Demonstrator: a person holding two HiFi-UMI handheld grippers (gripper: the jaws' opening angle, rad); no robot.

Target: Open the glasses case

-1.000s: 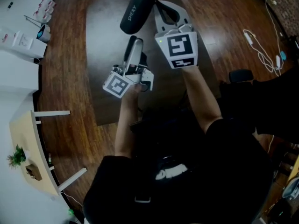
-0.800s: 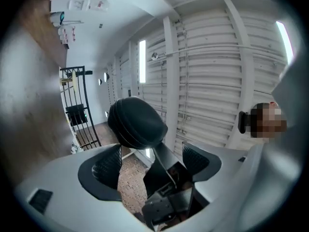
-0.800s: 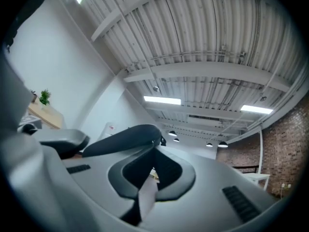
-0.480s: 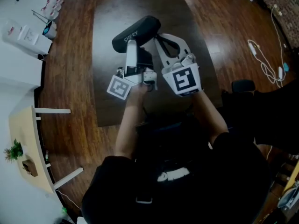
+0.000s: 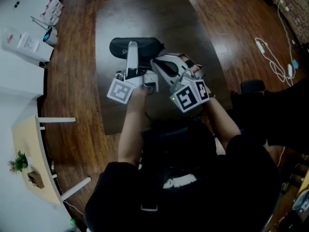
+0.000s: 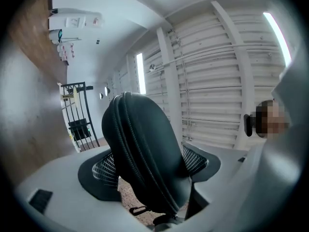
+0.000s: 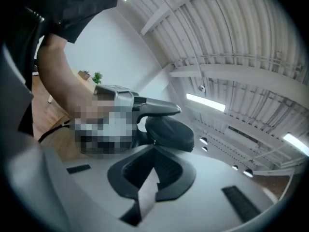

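The black zipped glasses case (image 5: 137,46) is held up above the dark table (image 5: 183,23), lying crosswise in the head view. My left gripper (image 5: 131,52) is shut on it. In the left gripper view the case (image 6: 145,149) stands between the mesh pads (image 6: 195,159), its zip line facing the camera and a small pull (image 6: 137,210) at the bottom. My right gripper (image 5: 157,62) is shut and points at the case from the right. In the right gripper view its closed tips (image 7: 153,145) meet the case's end (image 7: 171,132); whether they pinch the zip pull cannot be told.
Brown wooden floor surrounds the table. White cables (image 5: 270,52) lie on the floor at the right. A white counter with small items (image 5: 24,42) is at the left, a pale side table with a plant (image 5: 19,163) below it. A dark object (image 5: 251,87) sits at the right.
The case has swung from slanting to lying crosswise and come nearer. My right gripper has dropped, rolled and turned leftward, bringing its shut tips to the case's end. The left gripper shifted slightly.
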